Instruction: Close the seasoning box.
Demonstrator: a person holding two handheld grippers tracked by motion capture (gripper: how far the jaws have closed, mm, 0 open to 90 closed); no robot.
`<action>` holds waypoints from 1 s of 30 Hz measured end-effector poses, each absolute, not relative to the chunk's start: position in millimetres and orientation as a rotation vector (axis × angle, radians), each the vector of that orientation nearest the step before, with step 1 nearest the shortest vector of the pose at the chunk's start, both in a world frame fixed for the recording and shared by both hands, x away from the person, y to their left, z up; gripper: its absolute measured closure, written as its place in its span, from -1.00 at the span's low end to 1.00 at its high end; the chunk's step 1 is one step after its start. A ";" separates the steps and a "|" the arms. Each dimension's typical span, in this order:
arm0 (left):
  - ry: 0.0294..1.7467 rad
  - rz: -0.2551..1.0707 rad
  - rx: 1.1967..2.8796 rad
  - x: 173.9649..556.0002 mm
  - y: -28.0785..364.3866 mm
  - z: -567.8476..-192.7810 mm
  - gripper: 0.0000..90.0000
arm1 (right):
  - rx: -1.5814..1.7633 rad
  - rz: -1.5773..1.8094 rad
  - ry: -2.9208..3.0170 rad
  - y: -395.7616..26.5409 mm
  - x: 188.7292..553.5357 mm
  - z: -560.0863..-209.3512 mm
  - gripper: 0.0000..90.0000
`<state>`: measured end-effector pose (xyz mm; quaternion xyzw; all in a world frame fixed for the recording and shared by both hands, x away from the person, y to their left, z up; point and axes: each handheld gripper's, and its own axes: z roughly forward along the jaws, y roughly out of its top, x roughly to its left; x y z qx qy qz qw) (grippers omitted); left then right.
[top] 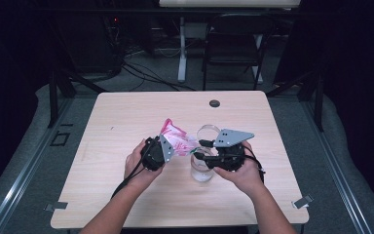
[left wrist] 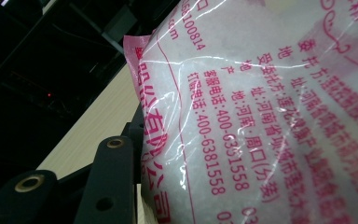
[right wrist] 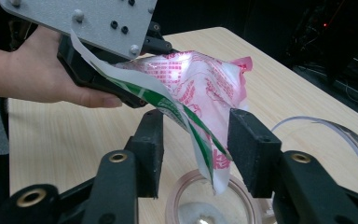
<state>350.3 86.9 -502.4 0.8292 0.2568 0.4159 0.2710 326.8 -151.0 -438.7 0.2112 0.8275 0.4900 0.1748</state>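
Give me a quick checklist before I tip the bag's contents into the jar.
1. Left claw grips the pink bag: ok.
2. Bag's torn corner hangs over the open jar: ok.
3. Right claw pads press on the corner: not ok, the corner hangs between them with gaps either side.
4. Jar upright on the table: ok.
5. Lid is off, lying beside the jar: ok.
6. Corner is cut open: cannot tell.
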 end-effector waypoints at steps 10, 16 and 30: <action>0.671 1.161 2.232 351.2 84.7 -502.1 0.29 | 0.589 1.397 2.344 -150.8 325.5 -439.4 0.43; 0.658 1.193 2.220 351.0 83.6 -502.4 0.29 | 0.573 1.396 2.346 -150.5 324.0 -439.6 0.56; 0.606 1.277 2.207 351.0 79.2 -500.4 0.29 | 0.559 1.395 2.355 -152.7 322.8 -440.9 0.84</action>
